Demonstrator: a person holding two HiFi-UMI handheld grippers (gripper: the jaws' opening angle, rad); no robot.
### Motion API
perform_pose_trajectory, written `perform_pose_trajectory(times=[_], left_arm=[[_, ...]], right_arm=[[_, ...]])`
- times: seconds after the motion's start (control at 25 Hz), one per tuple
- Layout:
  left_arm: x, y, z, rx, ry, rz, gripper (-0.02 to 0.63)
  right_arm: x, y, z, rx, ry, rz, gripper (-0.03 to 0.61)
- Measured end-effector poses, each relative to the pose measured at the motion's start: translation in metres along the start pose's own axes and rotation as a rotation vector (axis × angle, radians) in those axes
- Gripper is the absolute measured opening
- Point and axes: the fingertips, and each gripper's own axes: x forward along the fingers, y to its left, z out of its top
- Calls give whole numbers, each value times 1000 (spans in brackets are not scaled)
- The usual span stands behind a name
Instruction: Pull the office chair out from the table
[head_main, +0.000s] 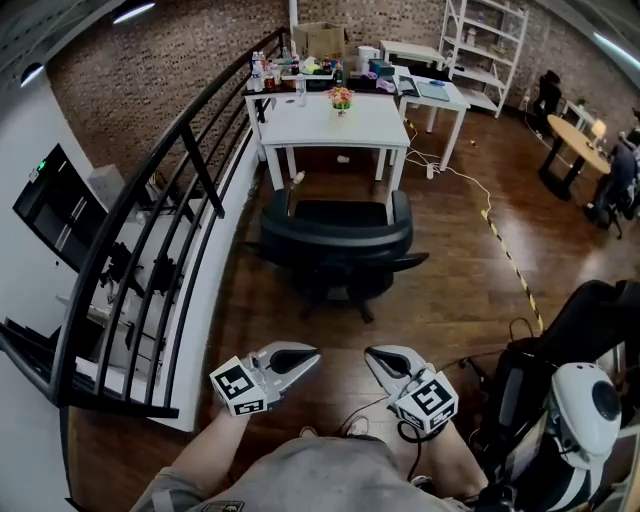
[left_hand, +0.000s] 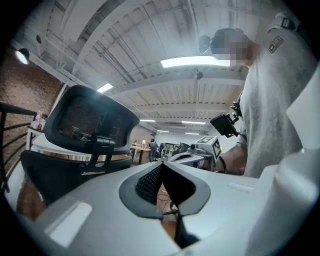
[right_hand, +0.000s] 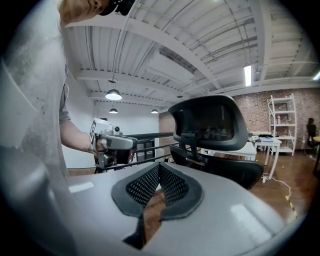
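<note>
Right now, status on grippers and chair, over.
Left gripper shut, empty; right gripper same. Chair by the table, backrest toward us, untouched. Cable on the floor near the feet.

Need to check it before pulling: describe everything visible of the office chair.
The office chair is black, with a mesh-looking back, a headrest, a padded seat, armrests and a spoked base. It stands upright on the wooden floor, facing the white table, close to it. The left gripper and right gripper are clear of it.
</note>
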Motion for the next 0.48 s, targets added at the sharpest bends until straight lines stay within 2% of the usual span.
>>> perform_pose_trajectory(times=[0.2, 0.48], left_arm=[[-19, -15, -12, -28, 20, -53, 3], [-34, -40, -33, -74, 50, -81, 3]], right_arm=[[6, 31, -7, 28, 21, -11, 6], [4, 71, -16, 38, 49, 14, 6]])
